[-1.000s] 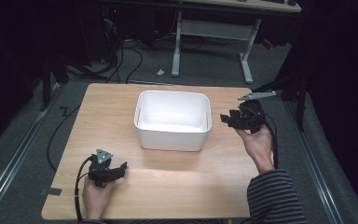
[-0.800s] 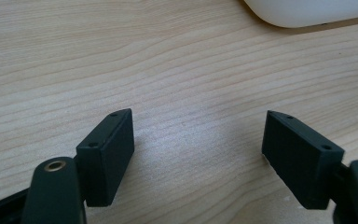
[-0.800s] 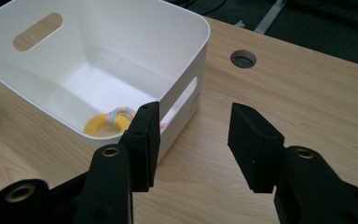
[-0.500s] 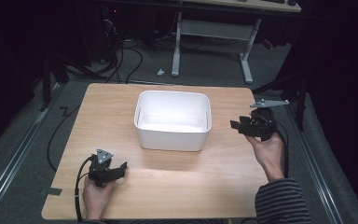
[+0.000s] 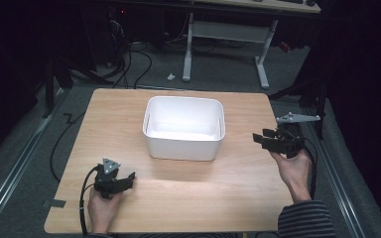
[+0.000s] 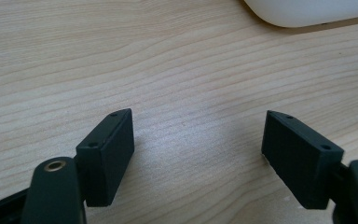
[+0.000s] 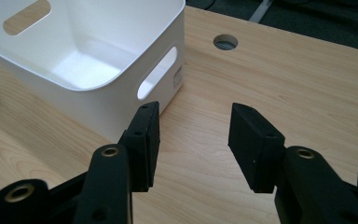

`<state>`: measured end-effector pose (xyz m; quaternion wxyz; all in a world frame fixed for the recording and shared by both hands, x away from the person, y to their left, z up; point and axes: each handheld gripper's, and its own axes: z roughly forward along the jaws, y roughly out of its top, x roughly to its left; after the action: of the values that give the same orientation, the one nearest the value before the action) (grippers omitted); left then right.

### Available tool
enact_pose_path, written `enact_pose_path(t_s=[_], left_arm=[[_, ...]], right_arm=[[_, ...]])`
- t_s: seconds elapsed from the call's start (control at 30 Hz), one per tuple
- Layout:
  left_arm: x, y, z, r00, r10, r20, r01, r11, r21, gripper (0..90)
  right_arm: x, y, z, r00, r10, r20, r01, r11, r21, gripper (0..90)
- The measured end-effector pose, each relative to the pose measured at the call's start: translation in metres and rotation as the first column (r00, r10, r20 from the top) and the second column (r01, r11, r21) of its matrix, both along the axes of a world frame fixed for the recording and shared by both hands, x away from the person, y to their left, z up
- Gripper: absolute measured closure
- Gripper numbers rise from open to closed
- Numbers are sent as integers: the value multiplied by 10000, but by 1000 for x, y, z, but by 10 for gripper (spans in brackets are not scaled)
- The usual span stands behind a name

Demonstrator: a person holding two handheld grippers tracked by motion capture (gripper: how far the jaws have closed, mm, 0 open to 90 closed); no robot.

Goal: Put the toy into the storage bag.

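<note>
I have the right hand-held gripper (image 5: 270,141) released, jaws apart with nothing between them, hanging over the right edge of the desk (image 5: 188,183); the white bin (image 5: 184,128) sits ahead of its jaws and a little to one side, near but not touching, with a slot handle in the wall facing me. My left hand-held gripper (image 5: 121,179) is also released, jaws wide over bare wood, and the bin's rounded bottom corner (image 6: 307,11) lies well ahead of it.

High view overhead facing forward, gripper views low (close), all sharing white bin (image 5: 184,128).
</note>
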<state>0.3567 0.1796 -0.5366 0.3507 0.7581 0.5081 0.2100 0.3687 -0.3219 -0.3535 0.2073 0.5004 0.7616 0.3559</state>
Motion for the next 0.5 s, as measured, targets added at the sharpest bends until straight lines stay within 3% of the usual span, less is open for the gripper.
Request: enact_pose_path(t_s=[0.17, 0.5], left_arm=[[0, 0, 0, 10000, -1, -2, 1, 10000, -9, 255], [0, 0, 0, 10000, 8, 5, -8, 10000, -48, 256]], right_arm=[[-9, 6, 2, 9998, 146, 101, -142, 9994, -322, 532], [-22, 11, -4, 9993, 362, 63, -359, 9989, -314, 523]])
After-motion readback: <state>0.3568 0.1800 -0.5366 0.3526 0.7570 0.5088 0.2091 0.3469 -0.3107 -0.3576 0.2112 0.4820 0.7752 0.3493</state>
